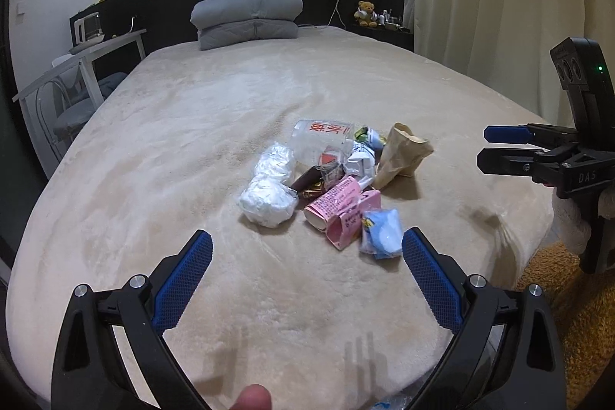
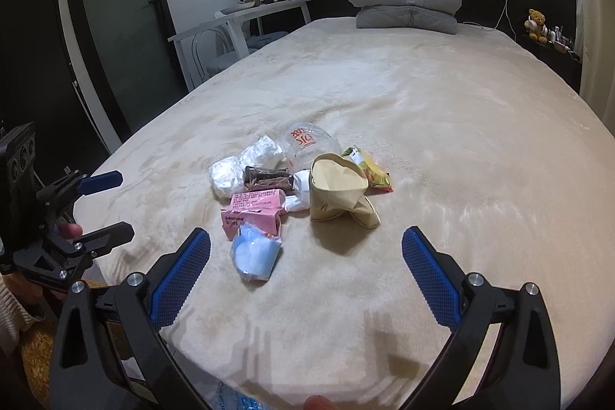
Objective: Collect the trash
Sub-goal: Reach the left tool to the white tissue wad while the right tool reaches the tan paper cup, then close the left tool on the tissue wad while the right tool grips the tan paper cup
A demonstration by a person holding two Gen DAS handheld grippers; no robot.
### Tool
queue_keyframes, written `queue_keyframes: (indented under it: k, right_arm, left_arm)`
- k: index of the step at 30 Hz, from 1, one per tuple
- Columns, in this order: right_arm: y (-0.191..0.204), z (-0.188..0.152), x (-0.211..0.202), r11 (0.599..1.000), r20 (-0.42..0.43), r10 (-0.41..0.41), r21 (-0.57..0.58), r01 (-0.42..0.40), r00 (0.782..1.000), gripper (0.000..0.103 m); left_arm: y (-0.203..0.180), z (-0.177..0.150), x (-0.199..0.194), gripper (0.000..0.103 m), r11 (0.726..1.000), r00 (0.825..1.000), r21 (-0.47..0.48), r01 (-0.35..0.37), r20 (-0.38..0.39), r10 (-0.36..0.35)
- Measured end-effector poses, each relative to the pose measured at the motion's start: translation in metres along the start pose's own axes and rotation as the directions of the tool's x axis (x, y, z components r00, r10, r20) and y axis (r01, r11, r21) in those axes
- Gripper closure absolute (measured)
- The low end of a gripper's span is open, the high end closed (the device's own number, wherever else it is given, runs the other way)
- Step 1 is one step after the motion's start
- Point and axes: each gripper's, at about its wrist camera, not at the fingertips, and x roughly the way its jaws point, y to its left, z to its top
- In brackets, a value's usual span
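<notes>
A pile of trash lies on the beige bed. In the left wrist view it holds a white crumpled wrap, a clear plastic cup, a pink carton, a blue-white packet and a brown paper bag. My left gripper is open and empty, just short of the pile. In the right wrist view the paper bag, pink carton and blue packet lie ahead of my right gripper, which is open and empty.
Folded grey bedding lies at the headboard. A white desk and chair stand left of the bed. A teddy bear sits on a shelf by the curtain. A dark door is at the left. An orange rug lies beside the bed.
</notes>
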Motion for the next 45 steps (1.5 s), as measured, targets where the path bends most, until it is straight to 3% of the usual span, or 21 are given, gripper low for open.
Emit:
queue_keyframes:
  k: [13, 16, 19, 22, 23, 25, 26, 27, 29, 45]
  right_arm:
    - [-0.022, 0.025, 0.072, 0.999, -0.112, 0.032, 0.019, -0.03, 0.993, 0.005]
    - [-0.029, 0.026, 0.084, 0.999, -0.139, 0.041, 0.033, -0.037, 0.989, 0.005]
    - [-0.032, 0.026, 0.09, 0.999, -0.15, 0.046, 0.033, -0.042, 0.988, 0.011]
    - [-0.032, 0.026, 0.095, 0.999, -0.151, 0.036, 0.019, -0.033, 0.988, 0.017]
    - [-0.032, 0.026, 0.096, 1.0, -0.153, 0.026, 0.013, -0.025, 0.988, 0.026]
    - [-0.031, 0.026, 0.098, 1.0, -0.156, 0.018, 0.001, -0.018, 0.988, 0.029]
    - [-0.031, 0.025, 0.098, 1.0, -0.154, 0.015, -0.005, -0.016, 0.988, 0.037]
    - [-0.03, 0.025, 0.098, 1.0, -0.153, 0.002, -0.015, -0.004, 0.988, 0.046]
    - [-0.03, 0.024, 0.098, 1.0, -0.149, -0.012, -0.028, 0.008, 0.989, 0.051]
    - [-0.02, 0.024, 0.056, 0.999, -0.057, -0.038, -0.04, 0.036, 0.998, 0.052]
  left_arm:
    - [0.049, 0.02, 0.09, 0.006, 0.999, 0.996, 0.036, 0.001, -0.09, 0.003]
    - [0.054, 0.02, 0.104, 0.006, 0.999, 0.993, 0.021, 0.026, -0.118, -0.024]
    - [0.052, 0.018, 0.113, 0.007, 0.999, 0.991, 0.044, 0.031, -0.133, -0.025]
    - [0.052, 0.02, 0.122, 0.022, 0.998, 0.99, 0.063, 0.015, -0.139, -0.006]
    - [0.053, 0.021, 0.125, 0.028, 0.998, 0.99, 0.066, 0.009, -0.142, 0.0]
    - [0.055, 0.02, 0.129, 0.039, 0.998, 0.988, 0.053, 0.038, -0.154, -0.03]
    - [0.054, 0.02, 0.132, 0.048, 0.997, 0.987, 0.055, 0.046, -0.158, -0.037]
    - [0.053, 0.019, 0.132, 0.049, 0.997, 0.987, 0.066, 0.041, -0.156, -0.03]
    - [0.051, 0.019, 0.131, 0.05, 0.996, 0.988, 0.076, 0.04, -0.15, -0.029]
    - [0.045, 0.02, 0.092, 0.051, 0.999, 0.996, 0.035, 0.014, -0.087, -0.011]
